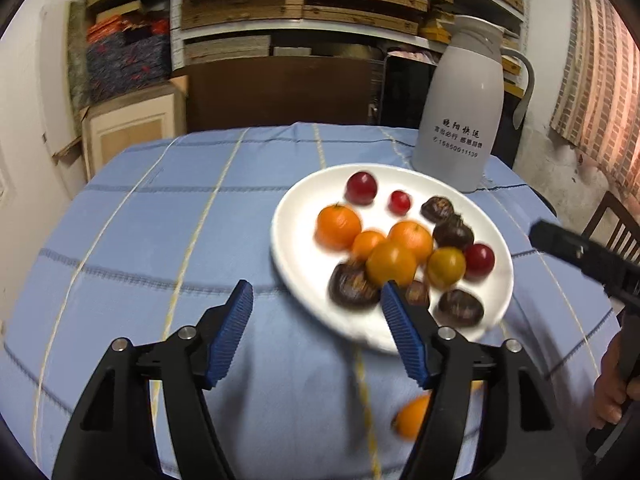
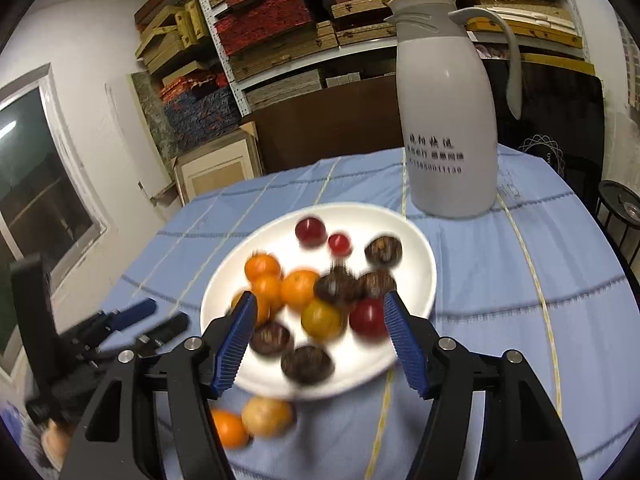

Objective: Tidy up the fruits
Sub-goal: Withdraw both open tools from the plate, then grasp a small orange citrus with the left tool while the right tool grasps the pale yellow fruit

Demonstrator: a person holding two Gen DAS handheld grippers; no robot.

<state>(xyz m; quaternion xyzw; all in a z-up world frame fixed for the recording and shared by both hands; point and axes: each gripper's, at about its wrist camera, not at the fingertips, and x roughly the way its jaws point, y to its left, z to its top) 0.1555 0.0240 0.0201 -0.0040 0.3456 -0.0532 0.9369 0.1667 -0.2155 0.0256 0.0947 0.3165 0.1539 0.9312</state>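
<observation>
Plate point(image 2: 420, 280) of mixed fruit on blue tablecloth point(image 1: 160, 240), both hand-held grippers point(image 1: 316, 308) point(image 2: 318, 320) wide apart, empty.

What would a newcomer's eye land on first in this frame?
The round white plate mid-table, heaped with orange, red and dark brown fruits, with the tall white thermos jug behind it. Two more fruits, an orange one and a paler yellowish one, lie on the blue checked tablecloth just off the plate's near rim.

Open blue cloth is lying bare across the bench point(image 1: 160, 220) left of the plate point(image 1: 296, 248). A tall white jug point(image 1: 460, 112) is blocking the far right corner, just behind the plate.
</observation>
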